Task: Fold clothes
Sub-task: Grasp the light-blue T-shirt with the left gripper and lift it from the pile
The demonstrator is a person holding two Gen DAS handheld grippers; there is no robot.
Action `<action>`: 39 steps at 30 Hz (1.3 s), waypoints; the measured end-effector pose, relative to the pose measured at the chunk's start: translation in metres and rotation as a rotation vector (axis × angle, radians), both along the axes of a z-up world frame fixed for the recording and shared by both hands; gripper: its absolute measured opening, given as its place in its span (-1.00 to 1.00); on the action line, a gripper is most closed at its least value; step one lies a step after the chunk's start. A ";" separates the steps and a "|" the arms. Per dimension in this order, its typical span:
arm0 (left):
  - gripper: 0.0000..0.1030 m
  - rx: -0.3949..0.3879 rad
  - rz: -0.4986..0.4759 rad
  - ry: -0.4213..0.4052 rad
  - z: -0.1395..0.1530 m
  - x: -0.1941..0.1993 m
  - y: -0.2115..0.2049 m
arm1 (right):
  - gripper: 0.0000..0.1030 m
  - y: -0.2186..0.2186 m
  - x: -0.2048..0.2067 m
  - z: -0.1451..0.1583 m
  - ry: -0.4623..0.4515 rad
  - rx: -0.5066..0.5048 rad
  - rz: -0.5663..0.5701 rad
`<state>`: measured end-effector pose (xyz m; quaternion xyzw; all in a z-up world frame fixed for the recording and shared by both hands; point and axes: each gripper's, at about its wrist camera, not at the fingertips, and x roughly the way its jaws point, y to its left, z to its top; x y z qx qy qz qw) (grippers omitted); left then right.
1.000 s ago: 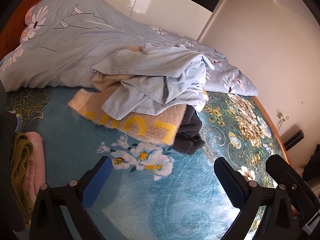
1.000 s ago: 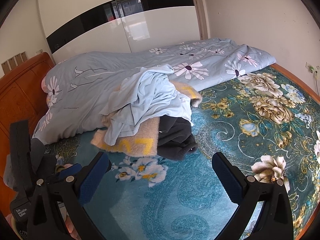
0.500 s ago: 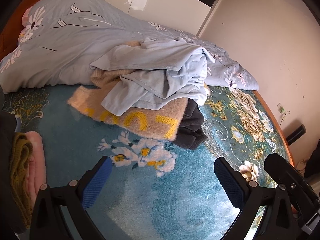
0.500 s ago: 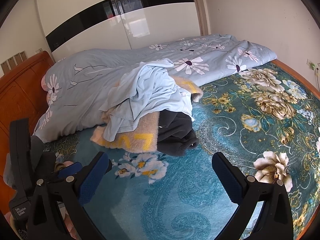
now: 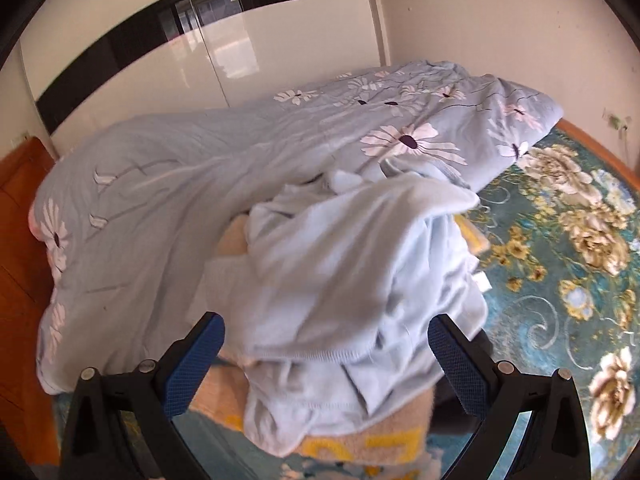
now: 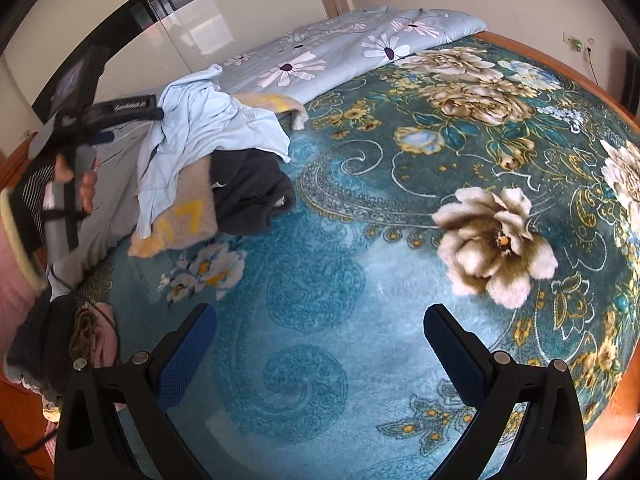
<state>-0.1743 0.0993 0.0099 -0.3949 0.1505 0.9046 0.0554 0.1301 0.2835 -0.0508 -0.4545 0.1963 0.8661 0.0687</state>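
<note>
Left wrist view puts my left gripper (image 5: 326, 354) right at the pile of clothes: its 2 blue pads (image 5: 192, 364) stand wide apart with nothing between them yet, and the rumpled light blue garment (image 5: 344, 280) fills the gap just ahead. Under it lies the fuzzy beige sweater (image 5: 384, 436) with yellow letters, and a dark garment (image 6: 248, 188) pokes out on the side. Behind the pile is the pale blue floral duvet (image 5: 180, 184), then the glossy wardrobe doors (image 5: 200, 64).

From the right wrist view, my right gripper (image 6: 320, 354) hangs over bare teal floral blanket (image 6: 360, 240), jaws equally wide and holding nothing, well apart from the pile. At the left edge I see my hand (image 6: 86, 184) on the other gripper's handle, and a folded stack (image 6: 84, 336) near the bed edge.

My judgement: the step in hand is picking the top blue piece off the heap. The risk is in the layering. If I close too deep, the pads may pinch the beige sweater along with the blue fabric and drag 2 items together. The blue piece is bunched, so a grab at a random fold could lift it twisted, and I cannot tell where its hem or collar lies. Pulling sideways might also tug the duvet.
</note>
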 end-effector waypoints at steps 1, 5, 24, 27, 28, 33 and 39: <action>0.92 -0.033 0.006 0.024 0.001 -0.007 0.008 | 1.00 0.001 0.002 -0.001 -0.001 -0.001 -0.001; 0.16 -0.052 0.009 0.050 0.006 -0.025 0.025 | 1.00 0.007 0.011 -0.002 -0.005 -0.004 -0.004; -0.91 0.469 -0.392 0.353 0.246 0.146 0.011 | 1.00 0.011 0.061 0.033 0.084 -0.001 -0.029; -0.91 0.555 -0.510 0.403 0.294 0.183 0.026 | 1.00 0.014 0.075 0.048 0.125 0.011 -0.044; -0.91 0.595 -0.540 0.408 0.309 0.191 0.029 | 1.00 0.018 0.082 0.055 0.148 0.017 -0.057; -0.91 0.717 -0.590 0.439 0.342 0.210 0.028 | 1.00 0.046 0.120 0.085 0.244 0.030 -0.181; -0.90 0.697 -0.450 0.282 0.257 0.186 -0.009 | 1.00 0.072 0.166 0.095 0.324 0.017 -0.319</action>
